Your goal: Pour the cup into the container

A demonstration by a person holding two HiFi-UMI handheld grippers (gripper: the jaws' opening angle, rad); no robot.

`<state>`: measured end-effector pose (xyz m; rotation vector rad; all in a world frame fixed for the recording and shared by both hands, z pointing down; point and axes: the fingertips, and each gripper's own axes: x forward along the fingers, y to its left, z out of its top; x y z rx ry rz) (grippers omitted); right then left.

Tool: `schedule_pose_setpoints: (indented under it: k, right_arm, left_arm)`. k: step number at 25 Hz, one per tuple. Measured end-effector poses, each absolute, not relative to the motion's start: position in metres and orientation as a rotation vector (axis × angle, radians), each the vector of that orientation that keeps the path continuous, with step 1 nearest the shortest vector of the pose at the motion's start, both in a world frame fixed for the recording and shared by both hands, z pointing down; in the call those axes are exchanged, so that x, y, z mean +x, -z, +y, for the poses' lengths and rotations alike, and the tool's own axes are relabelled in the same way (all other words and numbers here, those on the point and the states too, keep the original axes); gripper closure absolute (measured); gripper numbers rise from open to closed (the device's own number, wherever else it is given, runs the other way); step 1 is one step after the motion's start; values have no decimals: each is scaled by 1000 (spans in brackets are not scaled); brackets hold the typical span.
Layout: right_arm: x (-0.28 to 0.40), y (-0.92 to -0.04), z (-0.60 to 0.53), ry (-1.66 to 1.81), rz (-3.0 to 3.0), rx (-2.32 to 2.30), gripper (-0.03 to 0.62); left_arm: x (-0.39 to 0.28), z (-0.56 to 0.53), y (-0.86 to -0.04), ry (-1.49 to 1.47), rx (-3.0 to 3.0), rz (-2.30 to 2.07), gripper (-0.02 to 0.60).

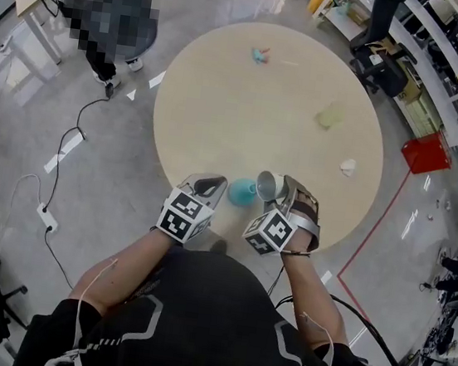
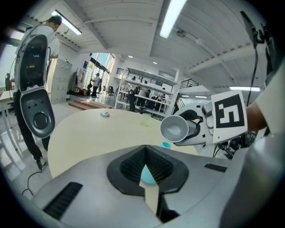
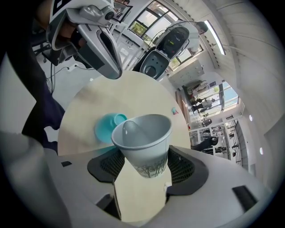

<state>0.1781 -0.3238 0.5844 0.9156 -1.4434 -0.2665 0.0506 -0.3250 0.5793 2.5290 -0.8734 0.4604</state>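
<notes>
My right gripper (image 3: 143,165) pinches the paper cup (image 1: 267,185) by its sides, tipped mouth-first toward the teal container (image 1: 242,191) at the 6 o'clock edge of the table (image 1: 222,110). My left gripper (image 2: 147,173) is pressed together at the container's 9 o'clock. Its own body hides most of the container, and I cannot make out anything inside the cup.

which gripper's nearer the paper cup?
Right. The right gripper grips the paper cup between its jaws; the left gripper sits beyond the teal container, apart from the cup.

1. Middle of the round table (image 1: 221,118): open, free passage.
2. Upper centre: blue item (image 1: 259,55). Right side: green item (image 1: 331,116), white item (image 1: 348,166).
3. Lower rim: teal container (image 1: 242,191) close between left gripper (image 1: 214,187) and right gripper (image 1: 272,186).
</notes>
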Motion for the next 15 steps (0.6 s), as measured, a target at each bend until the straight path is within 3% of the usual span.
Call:
schedule_pose_setpoints:
  k: [15]
  right_arm:
    - [170, -584, -323, 321, -1411, 881, 287]
  left_arm:
    - [46, -321, -584, -468, 2528, -865, 581]
